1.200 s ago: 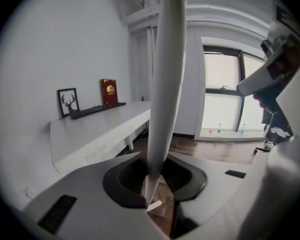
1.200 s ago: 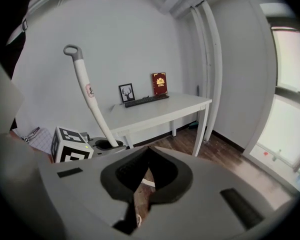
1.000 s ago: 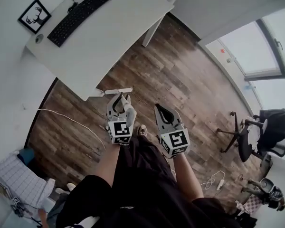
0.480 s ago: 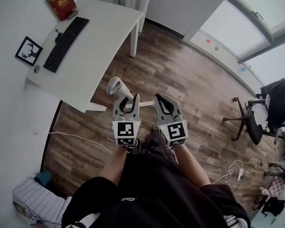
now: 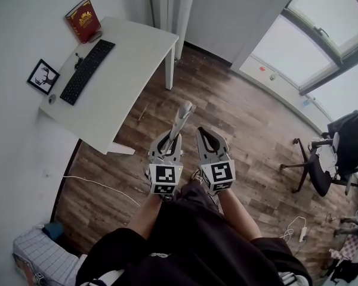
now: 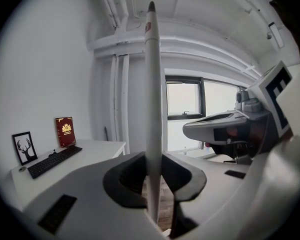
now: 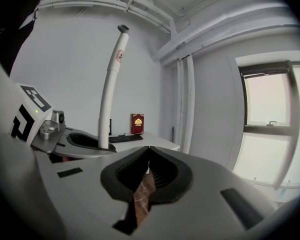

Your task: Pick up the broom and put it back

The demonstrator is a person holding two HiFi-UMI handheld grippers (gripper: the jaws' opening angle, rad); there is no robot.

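The slender white broom handle (image 6: 153,109) is clamped upright in the left gripper (image 5: 169,140), so pickup seems done; the right gripper (image 7: 149,149) is closed on nothing; putting back is left.

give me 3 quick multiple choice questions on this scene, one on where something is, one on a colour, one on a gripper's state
1. Where does the red book stand?
A) in a drawer
B) on the white desk, against the wall
C) on a shelf

2. What colour is the broom handle?
A) white
B) blue
C) black

3. How is the right gripper?
A) shut on the broom handle
B) wide open
C) shut, nothing between its jaws

Answers:
1 B: the book stands upright at the desk's far end, beyond the keyboard.
2 A: a white pole is clamped in the left gripper.
3 C: in its own view the pads meet with nothing held.
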